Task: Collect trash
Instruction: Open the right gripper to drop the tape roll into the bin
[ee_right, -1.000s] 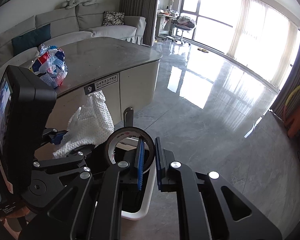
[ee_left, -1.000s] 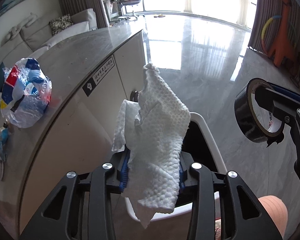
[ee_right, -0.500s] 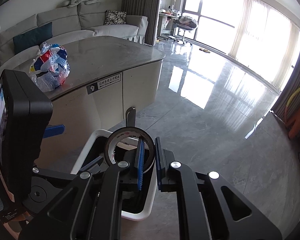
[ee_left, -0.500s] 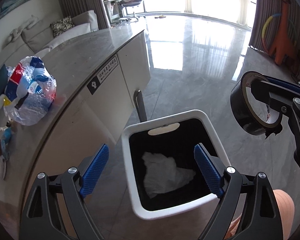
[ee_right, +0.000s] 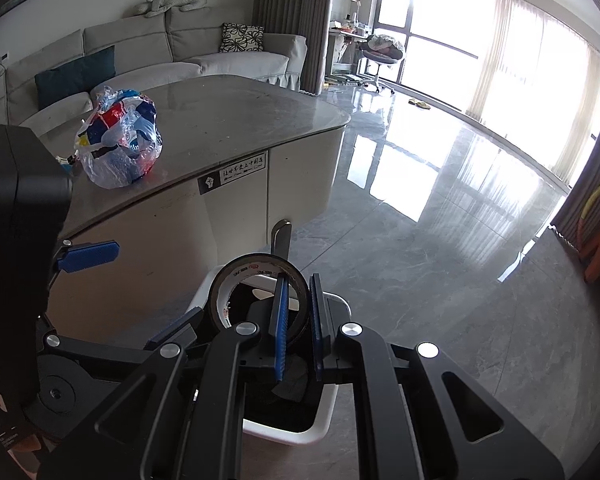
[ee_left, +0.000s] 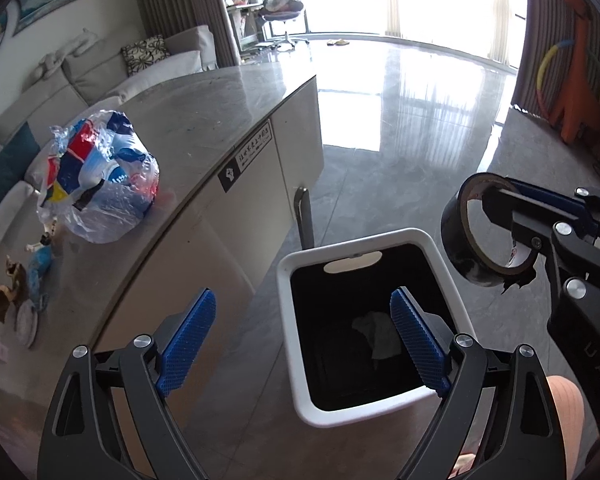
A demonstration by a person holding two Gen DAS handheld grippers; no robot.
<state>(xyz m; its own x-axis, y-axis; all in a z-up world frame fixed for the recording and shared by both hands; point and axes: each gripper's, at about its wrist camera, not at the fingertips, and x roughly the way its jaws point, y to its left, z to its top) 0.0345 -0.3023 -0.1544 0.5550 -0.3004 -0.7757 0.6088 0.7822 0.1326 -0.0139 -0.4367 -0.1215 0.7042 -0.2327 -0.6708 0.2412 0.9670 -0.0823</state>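
Crumpled white paper towel (ee_left: pixel 376 330) lies inside the white-rimmed black bin (ee_left: pixel 296 344), beneath the wide-spread left gripper (ee_left: pixel 304 342). Right gripper (ee_right: pixel 298 322) clamps a black tape roll (ee_right: pixel 260 296) above the bin's rim.

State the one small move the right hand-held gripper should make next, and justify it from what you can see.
Probably shift the right hand-held gripper over the white bin's opening and open it. It is shut on the black tape roll, which in the left view hangs beside the rim, not above the opening. The left hand-held gripper is open and empty, and a paper towel lies inside.
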